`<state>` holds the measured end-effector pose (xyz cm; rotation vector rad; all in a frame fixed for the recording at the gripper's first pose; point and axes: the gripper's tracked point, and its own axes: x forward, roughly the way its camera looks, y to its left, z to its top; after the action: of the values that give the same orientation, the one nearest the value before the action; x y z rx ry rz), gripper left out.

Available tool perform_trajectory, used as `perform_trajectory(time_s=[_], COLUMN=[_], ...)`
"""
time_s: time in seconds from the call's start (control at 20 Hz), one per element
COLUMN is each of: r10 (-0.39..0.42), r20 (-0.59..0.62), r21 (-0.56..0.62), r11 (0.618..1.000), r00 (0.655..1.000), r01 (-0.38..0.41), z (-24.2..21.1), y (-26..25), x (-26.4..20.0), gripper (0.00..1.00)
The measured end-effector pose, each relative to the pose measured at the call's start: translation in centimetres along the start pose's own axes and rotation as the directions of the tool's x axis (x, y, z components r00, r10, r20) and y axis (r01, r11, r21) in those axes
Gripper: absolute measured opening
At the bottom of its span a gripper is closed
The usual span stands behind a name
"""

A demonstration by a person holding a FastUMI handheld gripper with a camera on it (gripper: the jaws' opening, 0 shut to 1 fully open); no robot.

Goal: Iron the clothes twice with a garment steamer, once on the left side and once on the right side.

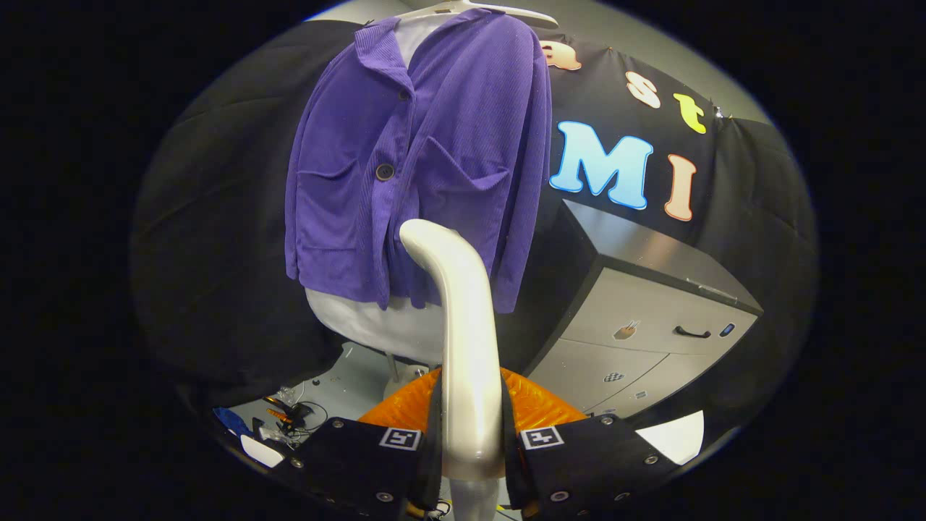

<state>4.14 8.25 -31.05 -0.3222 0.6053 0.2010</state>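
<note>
Your gripper [469,434] has its jaws pinching the white garment steamer [463,340] upright, head curved toward the purple jacket [463,145] hanging just beyond on its hanger [506,11], so steam meets the fabric.

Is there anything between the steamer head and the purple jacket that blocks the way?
Nothing visible does. The tool is shut on the steamer, whose head points at the lower front of the jacket. The cabinet stands off to the side.
</note>
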Motion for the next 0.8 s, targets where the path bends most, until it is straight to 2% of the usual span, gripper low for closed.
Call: perform_trajectory(time_s=[0.4,0.65,0.8], r10=[0.053,0.138,0.177], r20=[-0.145,-0.173,-0.145], r21=[0.039,0.073,0.074], r11=[0.998,0.989,0.983], r00=[0.988,0.975,0.973], r01=[-0.047,-0.127,-0.168], z=[-6.2,-6.7,-4.4], y=[0.9,2.6,3.2], x=[1.7,-1.2,-3.4], gripper=[0.36,0.36,0.36])
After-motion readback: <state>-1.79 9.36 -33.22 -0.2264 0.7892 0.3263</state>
